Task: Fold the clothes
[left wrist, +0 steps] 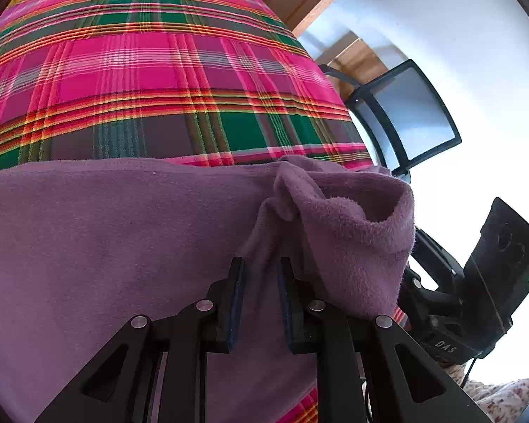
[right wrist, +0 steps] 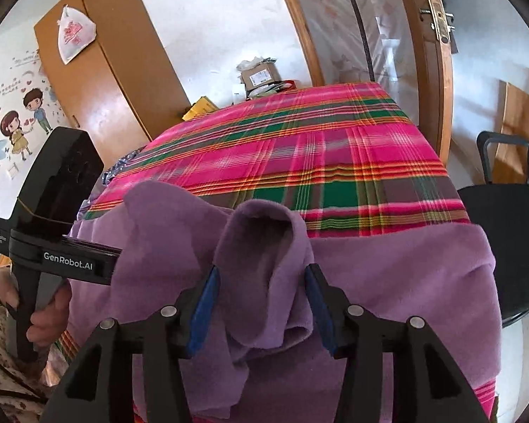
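A purple fleece garment [left wrist: 105,239] lies across the near part of a table covered in pink and green plaid [left wrist: 158,81]. In the left wrist view my left gripper [left wrist: 261,271] is narrowly shut on a raised fold of the garment, which runs up to a bunched sleeve opening [left wrist: 352,218]. In the right wrist view my right gripper [right wrist: 261,282] stands wide, its blue pads [right wrist: 208,285] on either side of a rolled sleeve [right wrist: 264,246] of the same garment [right wrist: 405,282]; the sleeve sits loosely between them. A hand [right wrist: 49,320] holds the left tool's black housing [right wrist: 53,211].
A black office chair [right wrist: 504,232] stands off the table's right side, also seen as chair [left wrist: 405,112]. Beyond the plaid table [right wrist: 317,148] are a wooden wardrobe [right wrist: 105,81], a cardboard box [right wrist: 261,77] and a wooden door frame [right wrist: 437,70].
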The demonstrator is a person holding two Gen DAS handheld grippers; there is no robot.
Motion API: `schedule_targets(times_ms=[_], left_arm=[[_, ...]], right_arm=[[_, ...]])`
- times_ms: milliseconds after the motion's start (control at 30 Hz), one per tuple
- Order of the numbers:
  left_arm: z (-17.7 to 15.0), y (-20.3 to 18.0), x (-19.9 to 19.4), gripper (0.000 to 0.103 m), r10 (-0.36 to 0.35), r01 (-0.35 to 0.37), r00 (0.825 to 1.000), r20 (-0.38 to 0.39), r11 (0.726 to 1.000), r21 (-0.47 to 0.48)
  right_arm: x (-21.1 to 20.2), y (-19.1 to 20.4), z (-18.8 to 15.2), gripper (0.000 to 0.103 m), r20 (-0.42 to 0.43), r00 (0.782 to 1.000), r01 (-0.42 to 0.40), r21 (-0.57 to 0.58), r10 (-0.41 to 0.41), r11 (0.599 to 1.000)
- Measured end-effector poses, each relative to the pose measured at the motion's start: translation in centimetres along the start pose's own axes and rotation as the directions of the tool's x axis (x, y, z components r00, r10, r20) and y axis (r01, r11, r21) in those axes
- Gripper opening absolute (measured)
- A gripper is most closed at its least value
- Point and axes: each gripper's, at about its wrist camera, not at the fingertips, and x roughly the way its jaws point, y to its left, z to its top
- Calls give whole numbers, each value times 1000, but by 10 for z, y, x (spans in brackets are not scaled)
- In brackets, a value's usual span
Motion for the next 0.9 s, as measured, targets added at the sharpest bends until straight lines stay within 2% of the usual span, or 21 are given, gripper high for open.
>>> schedule_targets(times_ms=[233,567,733,900], left_arm=[[1,-4,2,19,-4,4,1000,0,1000,-3],[1,-6,2,19,-27,27,1000,0,1000,1],[-1,-4,1,19,-33,33,999,0,999,2],[-1,-2,1,19,-38,38,999,1,999,-1]], right_arm=[[8,17,8,50,15,994,109,-95,-108,989],[5,25,20,50,10,999,46,-88,-45,995],[14,26,22,50,-12,998,68,-68,-69,995],[18,34,22,50,-14,995,100,-95,-102,990]])
